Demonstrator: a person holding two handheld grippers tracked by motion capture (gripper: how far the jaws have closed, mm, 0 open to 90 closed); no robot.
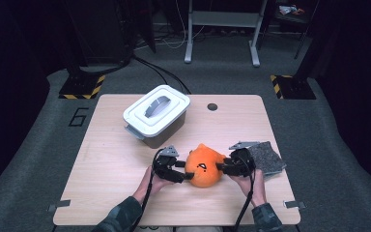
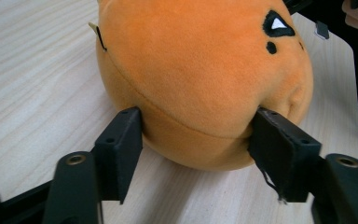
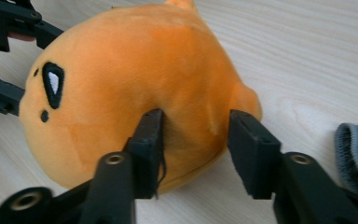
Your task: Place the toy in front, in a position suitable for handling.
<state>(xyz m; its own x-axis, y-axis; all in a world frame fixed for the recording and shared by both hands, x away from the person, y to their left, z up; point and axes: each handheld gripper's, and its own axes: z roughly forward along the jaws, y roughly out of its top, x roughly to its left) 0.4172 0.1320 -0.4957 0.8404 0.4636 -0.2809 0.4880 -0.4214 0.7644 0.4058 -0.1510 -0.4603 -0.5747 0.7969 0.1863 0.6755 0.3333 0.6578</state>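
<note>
Now both grippers, L [image 1: 186,173] at 9 o'clock, R [image 1: 218,167] at 3, have fingers pinching the orange plush [image 1: 204,166] on the surface [image 1: 111,169] front-center; grasp step, next probably needs synced lift.

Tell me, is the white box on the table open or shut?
Shut: the lid sits flat on the white box.

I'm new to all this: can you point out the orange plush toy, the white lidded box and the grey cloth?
orange plush toy [image 1: 204,166], high view, middle of its body.
white lidded box [image 1: 147,117], high view, flat of its lid.
grey cloth [image 1: 267,158], high view, its middle.
</note>
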